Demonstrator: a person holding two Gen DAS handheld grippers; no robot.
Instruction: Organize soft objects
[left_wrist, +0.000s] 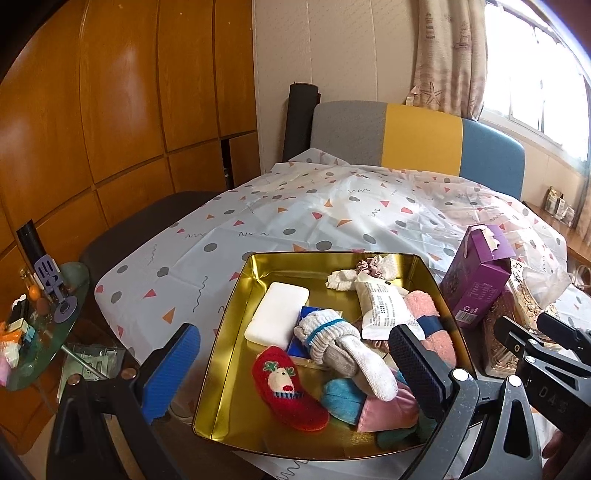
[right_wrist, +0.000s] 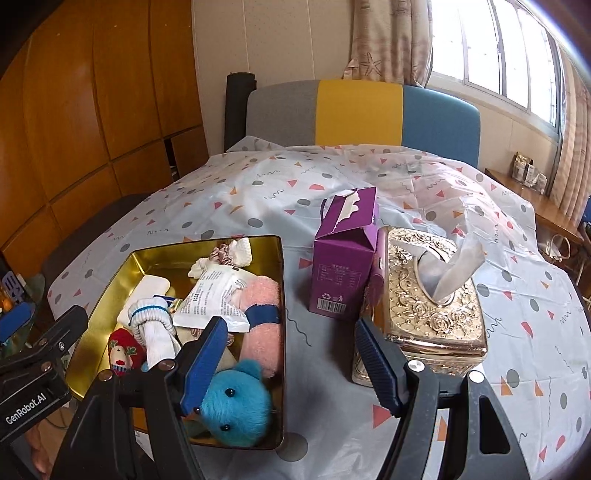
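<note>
A gold tin tray (left_wrist: 236, 332) (right_wrist: 107, 295) on the table holds soft things: a red reindeer sock (left_wrist: 288, 391) (right_wrist: 123, 352), a rolled white sock (left_wrist: 343, 350) (right_wrist: 151, 325), a pink fuzzy sock (left_wrist: 432, 325) (right_wrist: 262, 325), a white pad (left_wrist: 277, 317), a white packet (left_wrist: 384, 306) (right_wrist: 210, 299), scrunchies (left_wrist: 373, 266) and a blue plush bear (right_wrist: 236, 402). My left gripper (left_wrist: 291, 365) is open and empty above the tray's near half. My right gripper (right_wrist: 288, 365) is open and empty over the tray's right wall and the cloth beside it.
A purple carton (right_wrist: 343, 258) (left_wrist: 476, 280) and a gold embossed tissue box (right_wrist: 432, 295) stand right of the tray. A patterned cloth (right_wrist: 369, 184) covers the table. A chair back (right_wrist: 362, 114) is behind it. A glass side table (left_wrist: 40, 325) with clutter is at left.
</note>
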